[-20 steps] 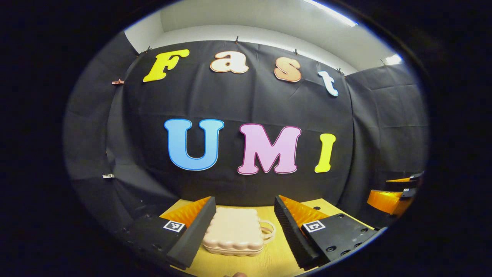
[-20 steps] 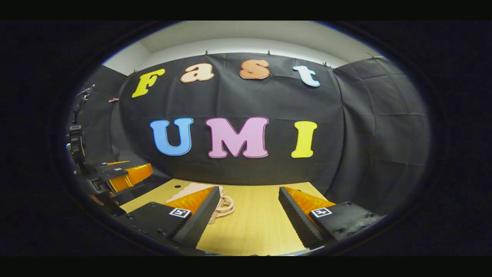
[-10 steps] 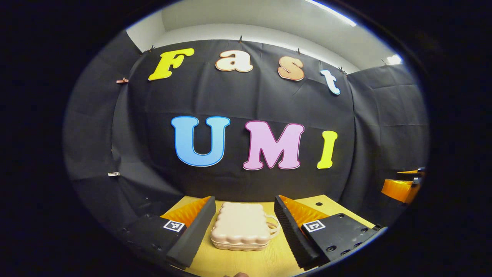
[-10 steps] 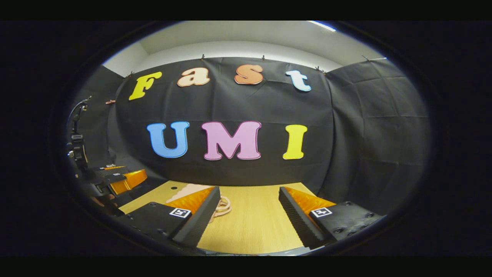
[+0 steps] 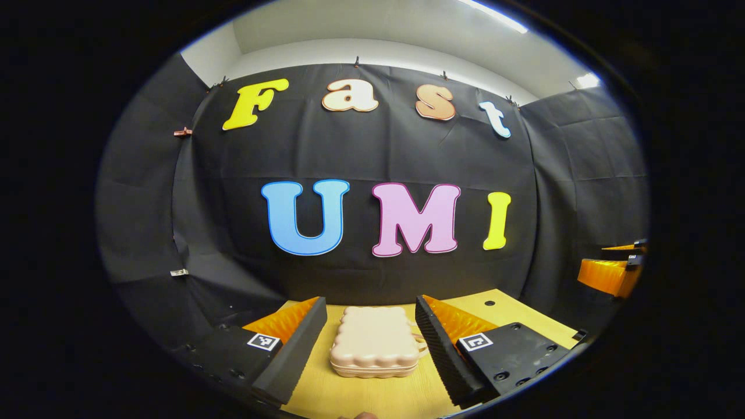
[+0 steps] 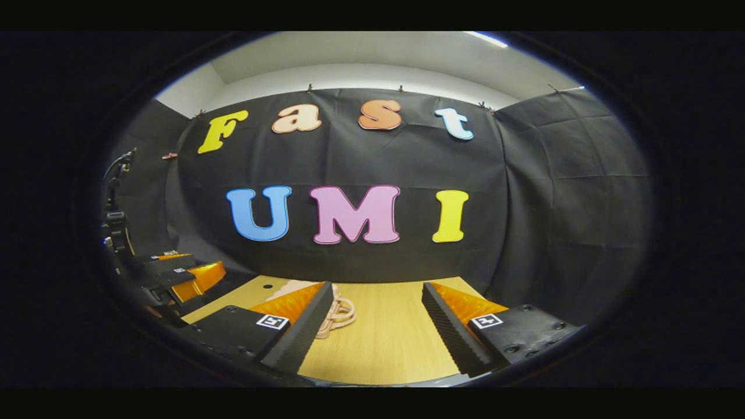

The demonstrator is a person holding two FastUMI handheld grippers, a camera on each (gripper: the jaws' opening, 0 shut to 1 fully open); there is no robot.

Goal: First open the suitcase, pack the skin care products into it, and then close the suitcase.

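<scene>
left gripper view: low over the light wooden table (image 5: 500, 314), facing the far wall, small closed pink scalloped suitcase (image 5: 375, 342) near ahead | right gripper view: same heading from further right, suitcase (image 6: 337, 311) at left | shared: table, suitcase, far wall

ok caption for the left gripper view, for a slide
Open left gripper frames the closed suitcase lying flat on the wooden table.
</scene>
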